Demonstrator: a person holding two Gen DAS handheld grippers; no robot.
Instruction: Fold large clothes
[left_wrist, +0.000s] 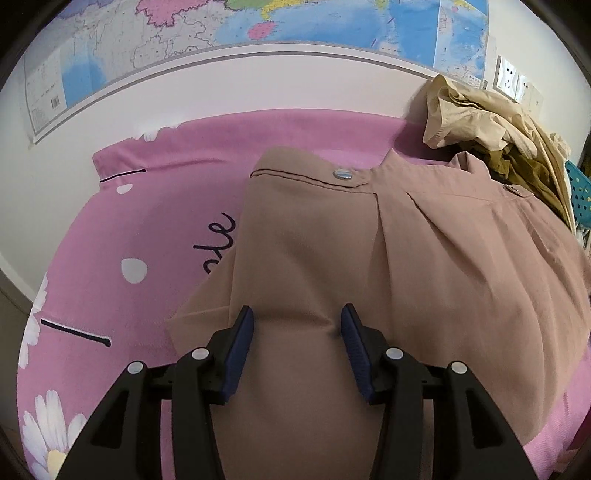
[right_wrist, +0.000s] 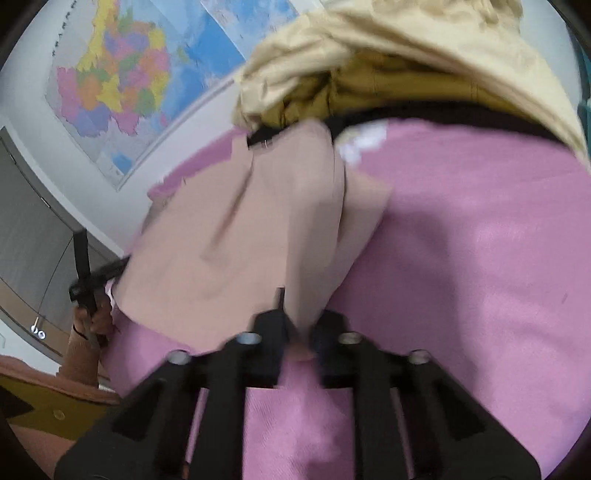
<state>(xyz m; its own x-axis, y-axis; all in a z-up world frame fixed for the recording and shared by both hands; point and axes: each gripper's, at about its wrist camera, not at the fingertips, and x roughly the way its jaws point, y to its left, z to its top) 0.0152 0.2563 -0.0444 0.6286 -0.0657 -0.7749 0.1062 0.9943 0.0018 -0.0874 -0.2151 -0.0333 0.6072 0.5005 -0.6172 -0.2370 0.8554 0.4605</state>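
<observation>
Tan trousers (left_wrist: 424, 258) lie on the pink bedsheet (left_wrist: 147, 206). Left gripper (left_wrist: 297, 325) fingers wide above the cloth; right gripper (right_wrist: 301, 328) fingers narrow, pinching an edge. Good practice: lift evenly, keeping the fold line taut.

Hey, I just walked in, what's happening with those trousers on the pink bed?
A person with a gripper in each hand is folding tan trousers on the pink bedsheet. The left gripper is open, jaws spread over the fabric near its edge. The right gripper is pinched shut on a fold of the same trousers. A heap of beige and olive clothes waits by the wall, under the map.
</observation>
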